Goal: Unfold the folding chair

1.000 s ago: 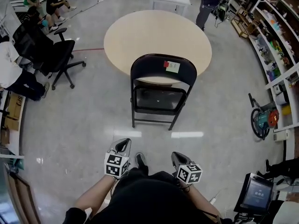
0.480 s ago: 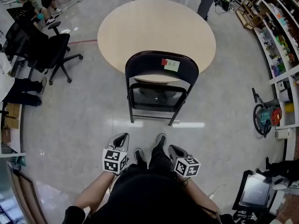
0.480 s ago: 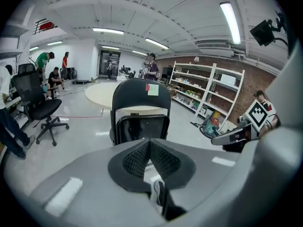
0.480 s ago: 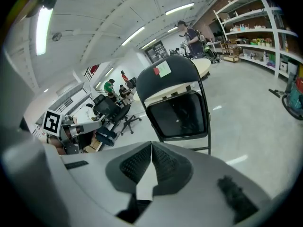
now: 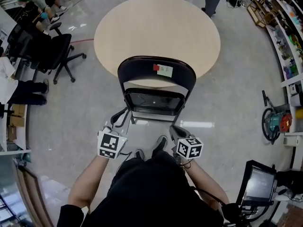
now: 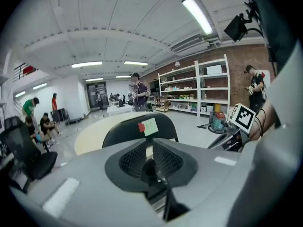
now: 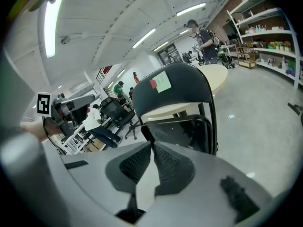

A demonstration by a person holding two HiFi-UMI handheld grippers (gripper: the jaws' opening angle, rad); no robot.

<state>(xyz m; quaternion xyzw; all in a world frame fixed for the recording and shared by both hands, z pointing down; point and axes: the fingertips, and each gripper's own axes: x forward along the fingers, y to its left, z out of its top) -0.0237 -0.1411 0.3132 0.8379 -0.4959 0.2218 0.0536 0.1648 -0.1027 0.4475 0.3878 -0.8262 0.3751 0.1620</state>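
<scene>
Folding chair (image 5: 154,102) black, standing folded, stickers (image 5: 162,70) on backrest.

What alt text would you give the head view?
Seen from above, a black folding chair stands before a round beige table, red and green notes on its backrest. The person's left gripper, jaws opening with nothing between, and shut right gripper reach toward its near side. A black office chair stands at left.
</scene>
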